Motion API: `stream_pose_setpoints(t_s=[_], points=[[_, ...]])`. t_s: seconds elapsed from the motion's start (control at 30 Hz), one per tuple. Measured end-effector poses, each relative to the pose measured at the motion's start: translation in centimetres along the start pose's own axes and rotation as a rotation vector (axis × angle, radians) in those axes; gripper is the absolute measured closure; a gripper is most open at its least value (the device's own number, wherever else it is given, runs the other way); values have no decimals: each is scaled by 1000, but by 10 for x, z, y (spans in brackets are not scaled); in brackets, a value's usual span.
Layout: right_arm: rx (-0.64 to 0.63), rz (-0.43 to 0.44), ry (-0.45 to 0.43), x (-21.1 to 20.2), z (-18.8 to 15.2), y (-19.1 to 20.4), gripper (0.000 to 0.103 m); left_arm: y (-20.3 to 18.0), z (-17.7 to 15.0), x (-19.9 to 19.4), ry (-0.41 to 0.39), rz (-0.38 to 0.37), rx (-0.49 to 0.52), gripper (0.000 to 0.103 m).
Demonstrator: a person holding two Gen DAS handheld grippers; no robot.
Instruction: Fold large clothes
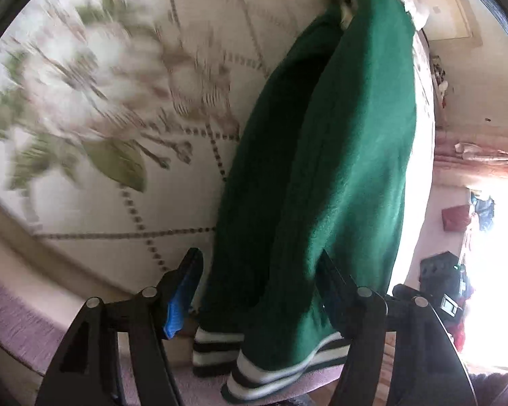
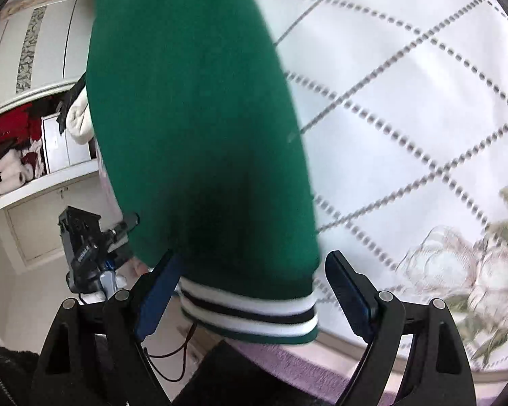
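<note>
- Left claw (image 1: 259, 291): released. Its jaws stand apart with the green garment (image 1: 325, 155) running up between them. The blue-padded finger (image 1: 183, 299) stands clear of the cloth on the left. The other finger is partly overlapped by the fabric on the right, and whether it touches I cannot tell.
- The garment, in the left wrist view: two green folds lie side by side, long and narrow. They run straight away from the claw across the bed (image 1: 125, 135), with the striped cuffs (image 1: 260, 358) at the near end by the bed's edge.
- Far end: it reaches something dark and white near the top of the view, too blurred to name.
- Right claw (image 2: 250, 279): also released, jaws wide. The striped hem (image 2: 249, 308) sits in the gap between them. The left pad seems to be at or against the cloth, and the right pad stands plainly apart from it.
- The garment (image 2: 193, 118), in the right wrist view: it shows the same run, long axis straight ahead of the claw over the quilted bed cover (image 2: 406, 101).
- Judgement: both claws straddle the banded near end, so neither is clearly the nearer. The next fold probably turns on carrying that near end forward along the long axis, toward the far end.
</note>
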State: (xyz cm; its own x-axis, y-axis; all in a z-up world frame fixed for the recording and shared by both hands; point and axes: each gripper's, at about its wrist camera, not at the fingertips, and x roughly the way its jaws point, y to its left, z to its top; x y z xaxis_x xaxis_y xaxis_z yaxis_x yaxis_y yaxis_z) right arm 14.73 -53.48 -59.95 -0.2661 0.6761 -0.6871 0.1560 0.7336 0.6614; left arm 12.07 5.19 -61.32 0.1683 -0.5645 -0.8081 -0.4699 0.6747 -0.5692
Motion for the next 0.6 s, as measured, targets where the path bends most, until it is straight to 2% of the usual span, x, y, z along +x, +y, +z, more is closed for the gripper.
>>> stream_pose_setpoints(t_s=[0.03, 0.07, 0.1, 0.13, 0.27, 0.33, 0.37, 0.4, 0.47, 0.53, 0.6], points=[[2, 1, 4, 0, 4, -7, 14, -2, 2, 6, -2, -15, 6, 35], [6, 23, 12, 7, 9, -11, 14, -6, 3, 8, -11, -36, 22, 26], [4, 42, 13, 10, 13, -13, 11, -12, 3, 11, -20, -44, 37, 22], [3, 71, 3, 19, 12, -11, 0, -15, 3, 12, -32, -38, 49, 22], [-23, 163, -16, 24, 17, -6, 0, -28, 1, 14, -88, -48, 73, 23], [-2, 209, -28, 24, 19, -8, 0, -32, 0, 12, -111, -47, 78, 54], [4, 221, -37, 23, 18, -9, 0, -32, -1, 11, -106, -26, 83, 74], [15, 219, -54, 21, 18, -9, 0, -33, -1, 11, -107, -24, 90, 77], [44, 197, -84, 28, 0, -13, 13, -37, -3, 3, -124, -20, 110, 83], [103, 174, -100, 25, -10, -27, 57, -42, -3, -4, -123, -37, 114, 88], [188, 219, -128, 18, -18, -40, 65, -48, -6, -13, -117, -48, 120, 91]])
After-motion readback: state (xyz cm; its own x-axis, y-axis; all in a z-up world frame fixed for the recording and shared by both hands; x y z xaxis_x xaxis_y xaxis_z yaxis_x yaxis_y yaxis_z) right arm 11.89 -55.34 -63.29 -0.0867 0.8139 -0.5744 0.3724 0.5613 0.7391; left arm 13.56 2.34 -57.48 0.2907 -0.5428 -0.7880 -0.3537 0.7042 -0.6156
